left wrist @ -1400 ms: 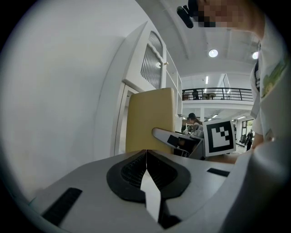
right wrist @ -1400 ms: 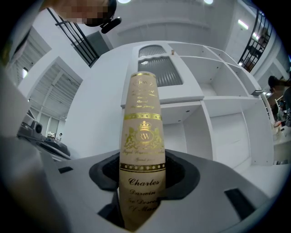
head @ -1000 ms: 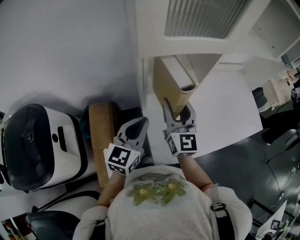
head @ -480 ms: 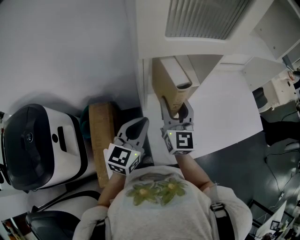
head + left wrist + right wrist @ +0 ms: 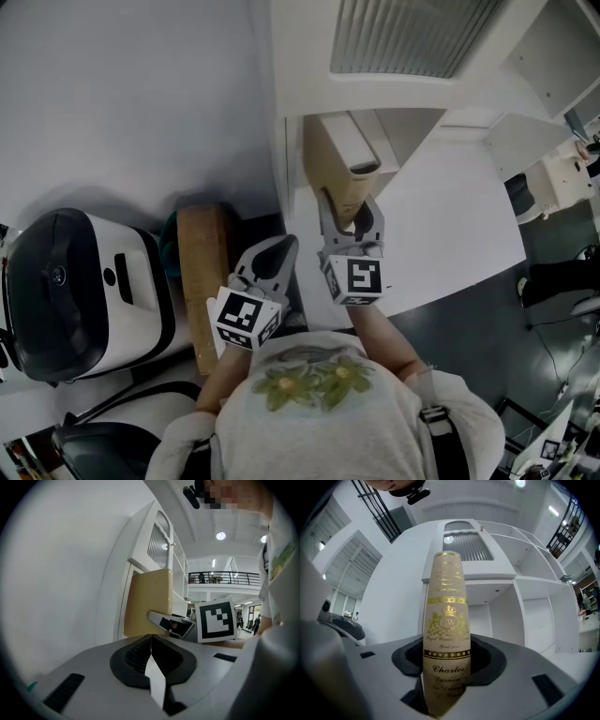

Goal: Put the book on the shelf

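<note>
My right gripper (image 5: 351, 231) is shut on a tan book (image 5: 336, 172) with a cream spine and gold lettering (image 5: 446, 630). It holds the book by the spine end, and the book's far end points into the open compartment of the white shelf unit (image 5: 394, 89). The book's tan cover (image 5: 149, 603) also shows in the left gripper view, next to the shelf's side wall. My left gripper (image 5: 267, 265) is shut and holds nothing; it hangs lower, left of the right one. In its own view the left gripper's jaws (image 5: 151, 654) meet.
A black and white machine (image 5: 80, 286) sits at the lower left. A long wooden block (image 5: 206, 272) lies between it and my left gripper. A slatted cabinet door (image 5: 468, 545) is above the open compartment. Dark floor (image 5: 487, 328) lies at the right.
My right gripper has moved the book a little up and to the left, further toward the shelf compartment. The left gripper has not moved.
</note>
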